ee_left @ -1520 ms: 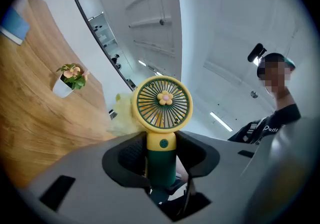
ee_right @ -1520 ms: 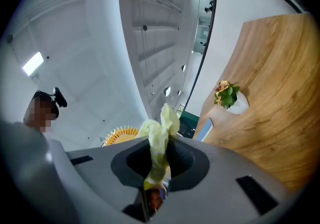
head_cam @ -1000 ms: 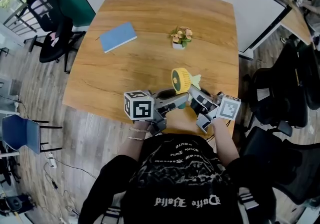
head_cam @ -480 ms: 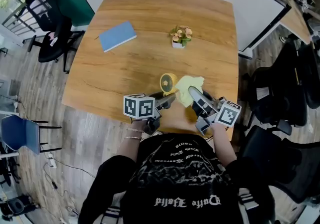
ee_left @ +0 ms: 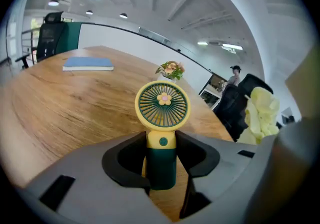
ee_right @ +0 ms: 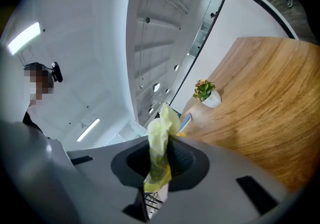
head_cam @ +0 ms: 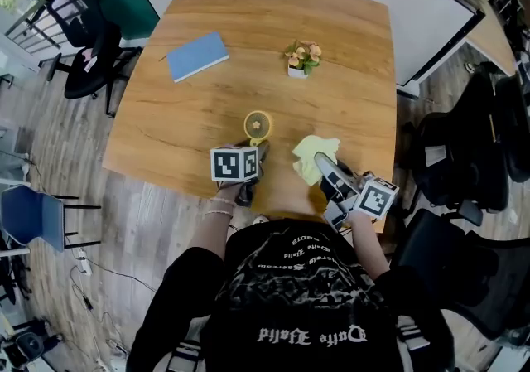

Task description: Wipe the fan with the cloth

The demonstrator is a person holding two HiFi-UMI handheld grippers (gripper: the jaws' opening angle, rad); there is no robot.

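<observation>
Head view looks down on a wooden table (head_cam: 331, 31) that fills most of the frame, with a black office chair (head_cam: 91, 64) off its far left corner. A blue book (head_cam: 197, 55) lies flat on the far left part of the table, well apart from everything else.

Nearer the person, the left gripper (head_cam: 258, 151) reaches over the near edge. Its jaws are clamped on the dark green handle of the fan (head_cam: 257, 125). The right gripper (head_cam: 321, 163) sits just to the right, its jaws pinched together on a bunched corner of the cloth (head_cam: 313, 157).

That pale yellow cloth spreads loosely beyond the right jaws, beside the fan but apart from it. The fan is small and yellow, with a round grille and a flower at its hub. It stands up out of the left jaws, above the near middle of the table. Whether its base touches the wood cannot be told.

A little potted plant (head_cam: 301, 58) stands farther back, near the table's centre.
</observation>
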